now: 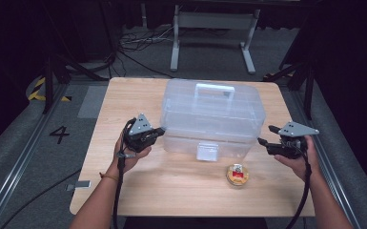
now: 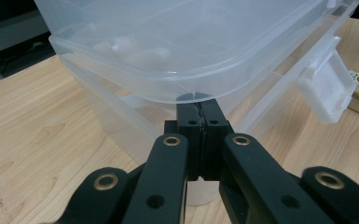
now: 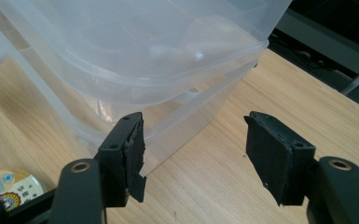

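Plastic box (image 1: 212,117): clear, on table middle, between both grippers — probably light, slippery, walls flex.
Hold: under lid rim at both ends.
Left gripper (image 2: 199,120): clenched, empty, at the rim.
Right gripper (image 3: 193,156): released — beside box.

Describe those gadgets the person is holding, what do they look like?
Each hand carries black tongs: the left tongs and the right tongs. Each is topped by a grey three-cornered plate, with a black cable trailing back along the forearm. Up close, the arms carry brass-ringed pivots and end in flat black pads. The forearms are bare, with a thin band on the left wrist.
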Available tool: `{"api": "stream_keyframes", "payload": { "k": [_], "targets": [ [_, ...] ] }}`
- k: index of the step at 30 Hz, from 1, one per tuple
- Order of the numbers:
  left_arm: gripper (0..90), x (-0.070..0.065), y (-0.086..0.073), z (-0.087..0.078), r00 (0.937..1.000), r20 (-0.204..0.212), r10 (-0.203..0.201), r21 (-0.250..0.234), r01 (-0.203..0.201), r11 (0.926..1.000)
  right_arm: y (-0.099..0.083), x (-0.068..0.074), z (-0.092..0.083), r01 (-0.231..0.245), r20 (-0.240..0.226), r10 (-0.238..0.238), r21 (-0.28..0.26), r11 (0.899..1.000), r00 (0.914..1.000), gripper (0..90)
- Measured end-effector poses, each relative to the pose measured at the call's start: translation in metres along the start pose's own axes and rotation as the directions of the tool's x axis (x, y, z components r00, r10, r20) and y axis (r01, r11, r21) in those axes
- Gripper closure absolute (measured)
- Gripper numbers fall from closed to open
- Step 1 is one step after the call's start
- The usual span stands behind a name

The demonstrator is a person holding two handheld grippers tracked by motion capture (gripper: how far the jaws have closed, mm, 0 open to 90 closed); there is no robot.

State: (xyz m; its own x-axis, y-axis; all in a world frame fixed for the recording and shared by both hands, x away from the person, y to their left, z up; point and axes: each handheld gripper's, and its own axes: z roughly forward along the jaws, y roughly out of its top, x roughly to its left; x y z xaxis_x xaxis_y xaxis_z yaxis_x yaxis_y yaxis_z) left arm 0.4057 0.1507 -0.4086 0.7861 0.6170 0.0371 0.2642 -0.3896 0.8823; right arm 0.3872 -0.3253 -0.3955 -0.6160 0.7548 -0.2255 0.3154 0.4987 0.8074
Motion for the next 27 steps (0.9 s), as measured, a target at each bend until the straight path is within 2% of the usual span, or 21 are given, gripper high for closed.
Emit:
{"api": "stream_keyframes", "payload": {
  "k": [3, 6, 10, 14, 16, 18, 21, 27],
  "targets": [
    [89.9, 0.0002, -0.0001, 0.0011, 1.0, 0.002, 0.008, 0.005, -0.008, 1.0, -0.0001, 0.0005, 0.0059, -0.008, 0.018, 0.008, 0.012, 1.0, 0.9998, 43.1],
    [89.9, 0.0002, 0.0001, 0.0012, 0.9999, 0.001, 0.011, 0.009, -0.011, 0.9999, 0.0004, -0.0002, 0.0082, -0.002, 0.038, 0.001, 0.019, 1.0, 0.9993, 43.1],
    [89.9, -0.0002, 0.0003, 0.001, 0.9999, -0.001, 0.012, 0.009, -0.012, 0.9999, -0.0005, -0.0048, 0.0072, -0.056, 0.042, 0.057, -0.039, 0.998, 0.9975, 43.5],
    [89.7, -0.0005, 0.0015, -0.0004, 0.9998, -0.007, 0.018, -0.007, -0.018, 0.9998, -0.0008, -0.0067, 0.0049, -0.067, 0.058, 0.071, -0.068, 0.995, 0.9958, 44.2],
    [89.7, -0.0007, 0.0021, -0.0005, 0.9996, -0.012, 0.025, -0.005, -0.025, 0.9997, -0.0013, -0.0077, 0.0043, -0.08, 0.049, 0.084, -0.085, 0.993, 0.9953, 44.5],
    [89.6, -0.0005, 0.0022, -0.0003, 0.9994, -0.016, 0.03, -0.001, -0.03, 0.9995, -0.0013, -0.0078, 0.0042, -0.08, 0.049, 0.085, -0.091, 0.993, 0.9952, 44.5],
    [88.3, -0.0008, 0.0012, 0.0008, 0.9997, -0.011, 0.024, 0.01, -0.024, 0.9997, -0.0013, -0.008, 0.0022, -0.085, 0.044, 0.092, -0.143, 0.986, 0.9948, 47.2],
    [87.7, -0.0004, 0.0007, 0.0001, 0.9997, -0.001, 0.026, 0.013, -0.026, 0.9996, 0.0027, -0.004, 0.0003, -0.042, 0.063, 0.054, -0.172, 0.984, 0.9966, 51.5]
  ]
}}
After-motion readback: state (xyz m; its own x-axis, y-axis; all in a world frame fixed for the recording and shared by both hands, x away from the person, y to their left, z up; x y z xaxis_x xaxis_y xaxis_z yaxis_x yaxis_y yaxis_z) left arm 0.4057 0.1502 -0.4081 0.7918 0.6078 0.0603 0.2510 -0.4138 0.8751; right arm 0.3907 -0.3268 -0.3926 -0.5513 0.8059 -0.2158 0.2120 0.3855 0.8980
